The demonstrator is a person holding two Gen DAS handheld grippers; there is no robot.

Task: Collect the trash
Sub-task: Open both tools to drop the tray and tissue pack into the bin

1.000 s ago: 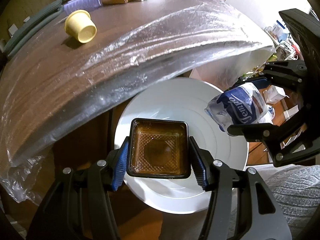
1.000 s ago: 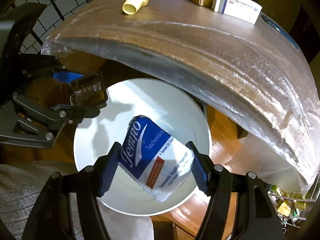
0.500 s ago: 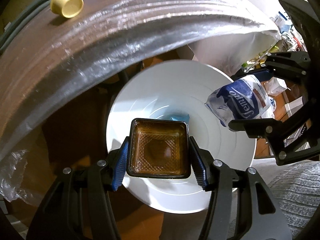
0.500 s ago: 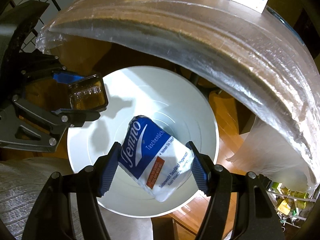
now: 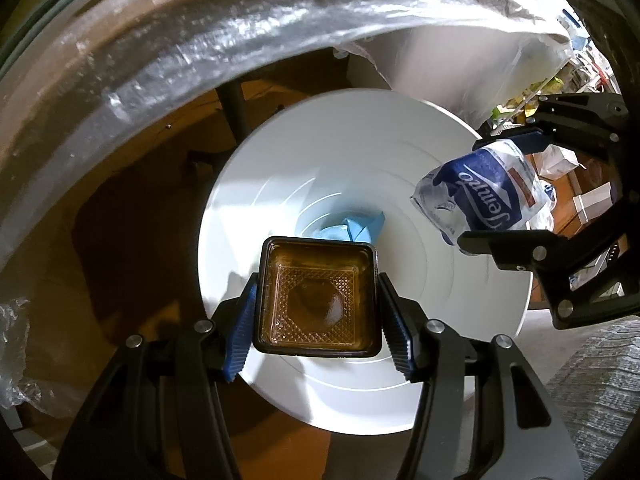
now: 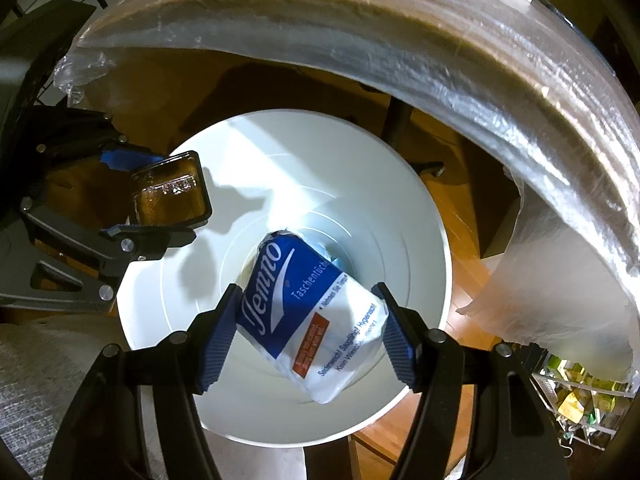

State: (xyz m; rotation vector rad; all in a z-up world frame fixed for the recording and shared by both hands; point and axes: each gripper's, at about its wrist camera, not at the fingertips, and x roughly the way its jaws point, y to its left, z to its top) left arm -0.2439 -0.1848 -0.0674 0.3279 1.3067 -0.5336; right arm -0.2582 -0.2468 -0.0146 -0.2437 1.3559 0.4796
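My left fingers (image 5: 316, 312) pinch a square amber plastic tray (image 5: 317, 300) over the round white bin (image 5: 460, 408). My right fingers (image 6: 310, 330) pinch a blue-white tissue pack (image 6: 308, 312) above it, near the plastic-wrapped counter (image 6: 360, 40).

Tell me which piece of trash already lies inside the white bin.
The crumpled light-blue piece at the bottom of the white bin. The brown square tray and the tissue pack are gripped above it.
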